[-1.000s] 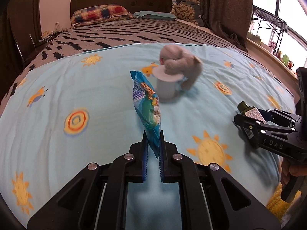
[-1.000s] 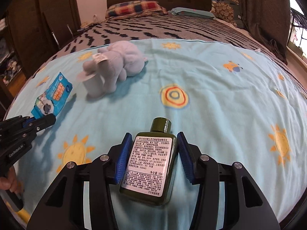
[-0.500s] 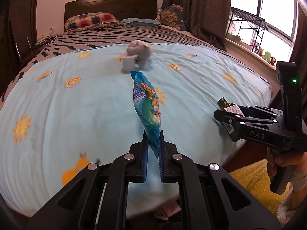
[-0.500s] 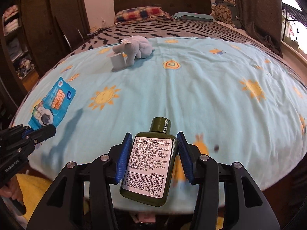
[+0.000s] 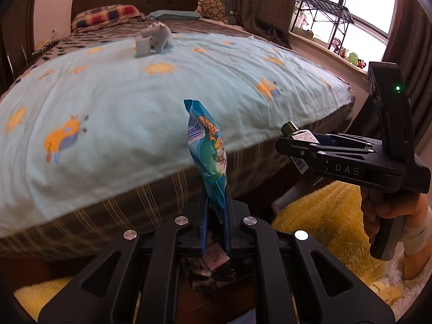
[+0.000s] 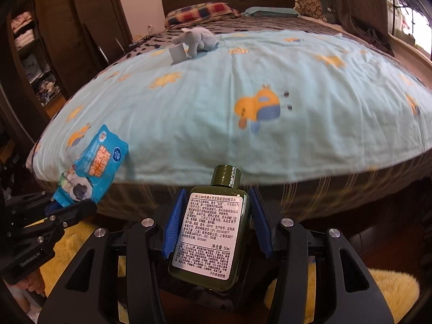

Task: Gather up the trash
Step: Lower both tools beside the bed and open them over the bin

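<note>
Bed [image 5: 140, 102] now lies farther off than a second ago: both tongs have drawn back past its foot edge, over yellow rug [image 5: 332, 216]. Left tongs [image 5: 216, 210] clamped tight on blue snack wrapper [image 5: 208, 151], upright. Right tongs [image 6: 214, 224] grip green bottle [image 6: 216, 232], label up. Grey plush toy [image 5: 159, 36] and white cup [image 5: 142, 47] remain on bed, touching

Left claw [image 5: 216, 213] pinched tight — right claw [image 6: 213, 224] clamped half-wide.

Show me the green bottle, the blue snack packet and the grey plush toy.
green bottle [image 6: 208, 232], right wrist view, white back label.
blue snack packet [image 5: 208, 148], left wrist view, printed middle.
grey plush toy [image 5: 159, 35], left wrist view, body.
</note>
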Demonstrator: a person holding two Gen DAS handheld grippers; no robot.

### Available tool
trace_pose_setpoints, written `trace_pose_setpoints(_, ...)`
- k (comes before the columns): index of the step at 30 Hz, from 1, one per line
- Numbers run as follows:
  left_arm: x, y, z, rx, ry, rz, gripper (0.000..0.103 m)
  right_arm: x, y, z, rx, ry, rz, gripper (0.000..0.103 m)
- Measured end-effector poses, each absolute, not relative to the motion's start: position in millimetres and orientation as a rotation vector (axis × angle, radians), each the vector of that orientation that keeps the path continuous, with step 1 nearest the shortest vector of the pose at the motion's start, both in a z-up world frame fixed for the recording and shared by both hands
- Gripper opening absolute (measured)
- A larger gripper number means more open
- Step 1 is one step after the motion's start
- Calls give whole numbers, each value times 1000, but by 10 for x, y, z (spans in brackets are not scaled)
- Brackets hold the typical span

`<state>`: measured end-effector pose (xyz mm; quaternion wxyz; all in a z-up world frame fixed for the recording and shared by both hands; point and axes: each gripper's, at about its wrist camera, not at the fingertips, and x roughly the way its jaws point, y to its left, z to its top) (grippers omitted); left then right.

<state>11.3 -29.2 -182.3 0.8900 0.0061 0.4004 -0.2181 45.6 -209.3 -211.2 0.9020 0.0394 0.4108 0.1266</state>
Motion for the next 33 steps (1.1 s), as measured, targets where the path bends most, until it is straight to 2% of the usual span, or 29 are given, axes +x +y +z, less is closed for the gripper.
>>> trace_pose_setpoints(9, -49, -397, -2234, 15, 947, -485, 8, 327, -1995, -2493, 92, 938, 265, 49)
trace_pose_setpoints(24, 243, -506, -3208, 29, 1176, -482, 8, 408, -1867, -3206, 80, 1081, 226, 49)
trace_pose_setpoints(33, 266, -572, -3409, 43, 1229, -504, 9, 362, -1840, -3467, 72, 1154, 220, 49)
